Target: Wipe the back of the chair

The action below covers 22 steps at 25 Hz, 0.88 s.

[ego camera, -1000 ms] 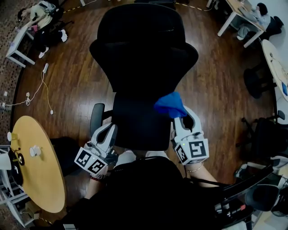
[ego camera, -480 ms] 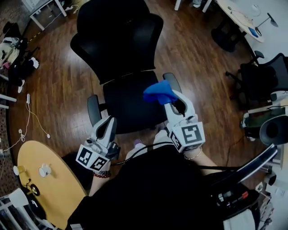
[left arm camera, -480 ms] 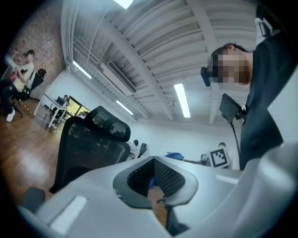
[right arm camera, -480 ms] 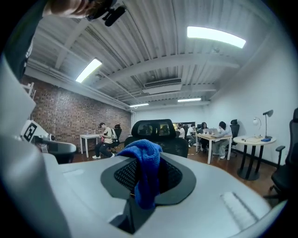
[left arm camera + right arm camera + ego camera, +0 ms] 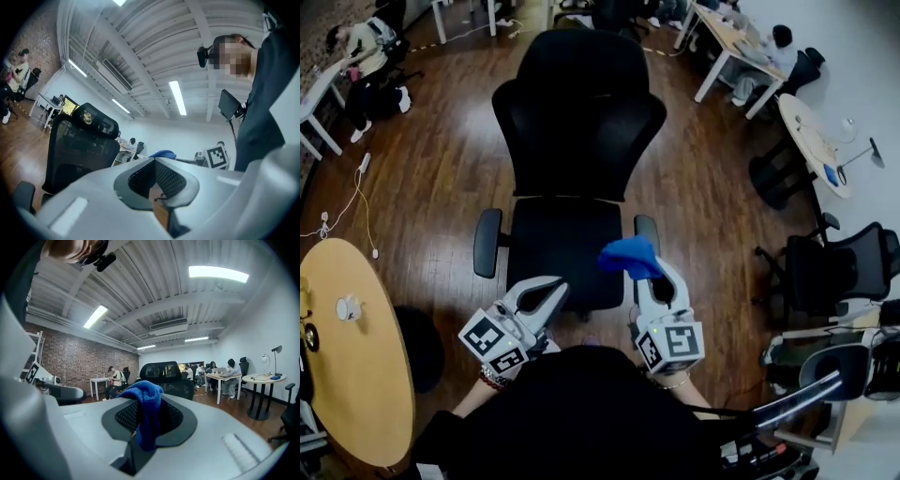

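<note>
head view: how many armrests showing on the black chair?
2. One armrest is at the seat's left edge in the head view. The other is at its right edge, just above the blue cloth. Neither looks hidden.

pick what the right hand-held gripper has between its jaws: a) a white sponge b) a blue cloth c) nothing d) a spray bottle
b: the right hand-held gripper has its jaws closed on a blue cloth, which bunches up above the tips and hangs down between the pads, near the front of the black chair.
</note>
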Tool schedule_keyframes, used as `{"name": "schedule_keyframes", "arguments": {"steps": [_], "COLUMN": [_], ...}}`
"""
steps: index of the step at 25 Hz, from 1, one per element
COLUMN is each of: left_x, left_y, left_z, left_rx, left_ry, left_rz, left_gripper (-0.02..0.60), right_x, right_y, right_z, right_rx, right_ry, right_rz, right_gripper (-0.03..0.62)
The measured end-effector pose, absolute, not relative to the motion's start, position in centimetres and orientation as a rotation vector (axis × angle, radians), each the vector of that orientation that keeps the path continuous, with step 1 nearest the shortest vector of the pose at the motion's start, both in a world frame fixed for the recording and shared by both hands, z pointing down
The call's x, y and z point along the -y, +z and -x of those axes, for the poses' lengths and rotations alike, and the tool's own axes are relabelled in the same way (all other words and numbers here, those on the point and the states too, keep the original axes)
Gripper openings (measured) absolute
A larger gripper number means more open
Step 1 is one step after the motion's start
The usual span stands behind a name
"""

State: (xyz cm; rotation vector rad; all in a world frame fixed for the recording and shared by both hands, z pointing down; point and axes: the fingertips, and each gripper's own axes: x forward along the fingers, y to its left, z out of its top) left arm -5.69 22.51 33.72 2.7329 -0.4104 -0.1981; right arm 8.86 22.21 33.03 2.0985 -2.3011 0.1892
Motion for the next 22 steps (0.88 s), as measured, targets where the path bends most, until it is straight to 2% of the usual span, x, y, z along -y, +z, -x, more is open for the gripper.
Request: {"name": "schedule_keyframes", "arguments": {"steps": [6,16,22], "left_x": [-24.2,-24.7,-25.7], "left_y": [33.3,33.4,34.2], "left_z": [3.3,1.2,0.0], "left_rx": [0.402,0.376,0.329], "left_ry": [-0.221,-0.093,0.002], "left_rz": [-2.711,-2.772,-2.806], "left_gripper": [0.005,0.005,0.004], "right_x": [-24.3,-24.1,-23.8], "right_y": [33.2,32.8,34.0], "right_z": [-11.5,-11.4,-10.6], "right_rx": [2.274,2.318,2.339], "right_ry": [0.211,0.117,0.195], "right_rz": [-2.131,-2.079,-2.048], "right_gripper": [0.071,0.071,0.071]}}
